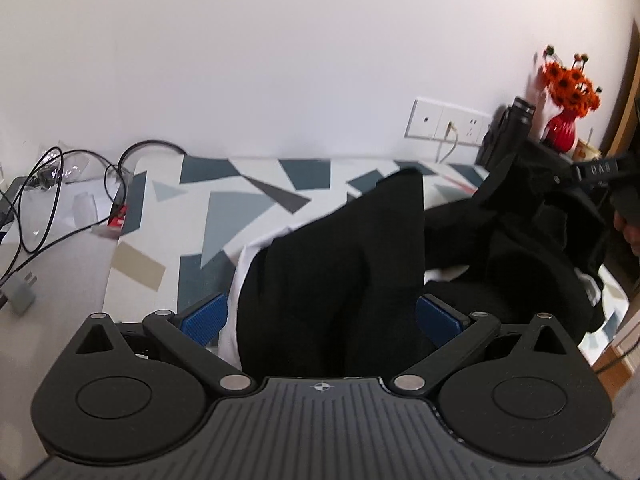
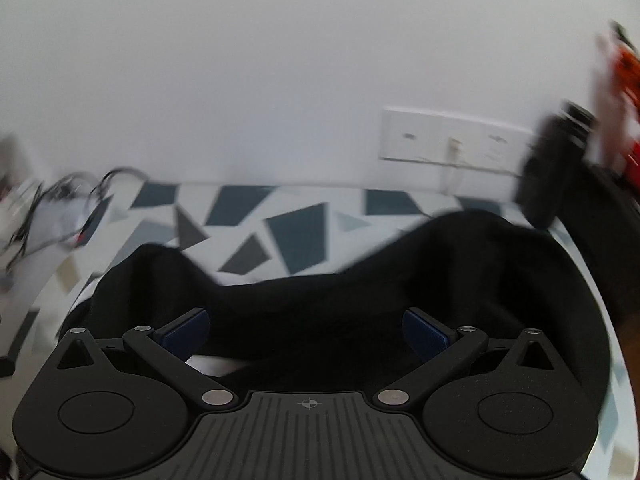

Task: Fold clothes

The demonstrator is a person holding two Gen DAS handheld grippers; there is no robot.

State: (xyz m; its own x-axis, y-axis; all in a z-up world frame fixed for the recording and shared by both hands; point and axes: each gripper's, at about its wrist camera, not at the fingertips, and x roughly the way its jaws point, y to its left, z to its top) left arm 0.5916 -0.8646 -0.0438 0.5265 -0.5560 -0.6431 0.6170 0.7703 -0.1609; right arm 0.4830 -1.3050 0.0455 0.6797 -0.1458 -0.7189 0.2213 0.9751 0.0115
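A black garment (image 1: 340,272) with a white lining edge (image 1: 240,280) lies on the table with the geometric-patterned cloth (image 1: 224,208). My left gripper (image 1: 320,316) is open, its blue pads (image 1: 202,318) wide apart on either side of the garment, not closed on it. In the right wrist view the same black garment (image 2: 360,280) spreads across the cloth (image 2: 280,224). My right gripper (image 2: 306,334) is open, its blue pads (image 2: 186,330) apart over the fabric. The other gripper (image 1: 508,132) shows at the right of the left wrist view above a bunched part of the garment (image 1: 540,216).
Black cables (image 1: 44,192) and a plug (image 1: 20,292) lie on a grey surface at the left. A wall socket panel (image 1: 448,122) sits on the white wall. A red vase of orange flowers (image 1: 564,120) stands at the back right.
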